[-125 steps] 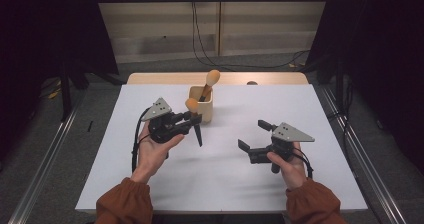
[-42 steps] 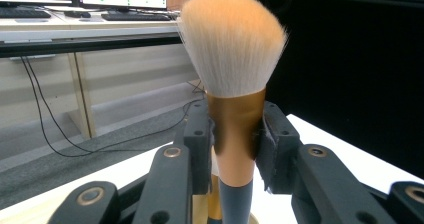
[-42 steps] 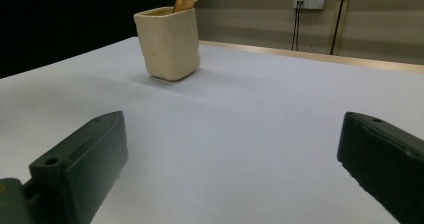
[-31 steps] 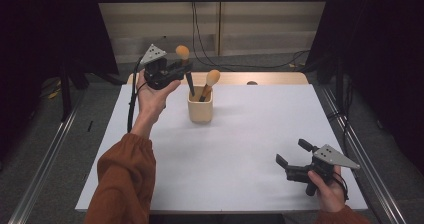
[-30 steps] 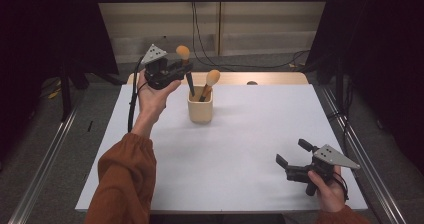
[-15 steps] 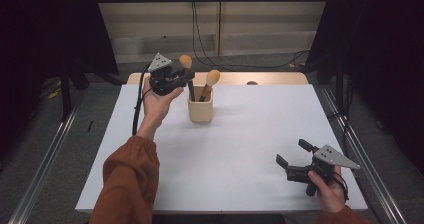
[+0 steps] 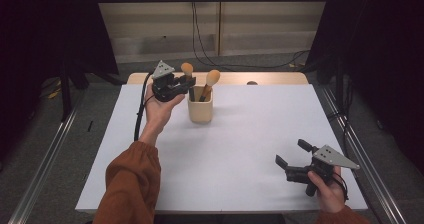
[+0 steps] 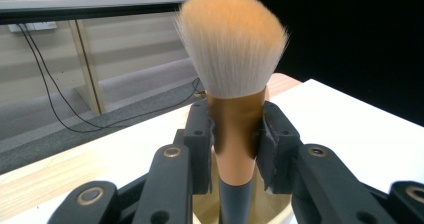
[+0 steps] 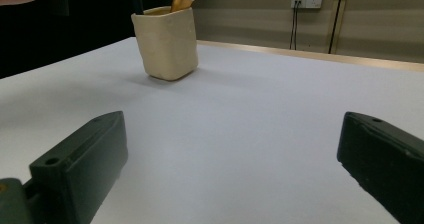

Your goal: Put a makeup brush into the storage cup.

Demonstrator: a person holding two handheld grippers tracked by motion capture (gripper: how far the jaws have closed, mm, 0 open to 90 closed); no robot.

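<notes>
The left tongs (image 7: 186,84) grip a makeup brush (image 8: 234,84) by its copper ferrule, bristles up, its dark handle reaching down into the cream cup (image 7: 200,110) at the far side of the white counter (image 7: 240,154), beside a second brush (image 7: 210,81). The brush looks light and stiff, with soft bristles that crush easily, so the smooth, possibly slippery ferrule seems the right hold. The right tongs (image 7: 290,156) rest open and empty near the counter's near right corner.

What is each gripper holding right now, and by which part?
The left gripper clamps a makeup brush by its copper ferrule, just under the bristles, handle pointing down into the cream cup. The right gripper holds nothing; its jaws stand open.
</notes>
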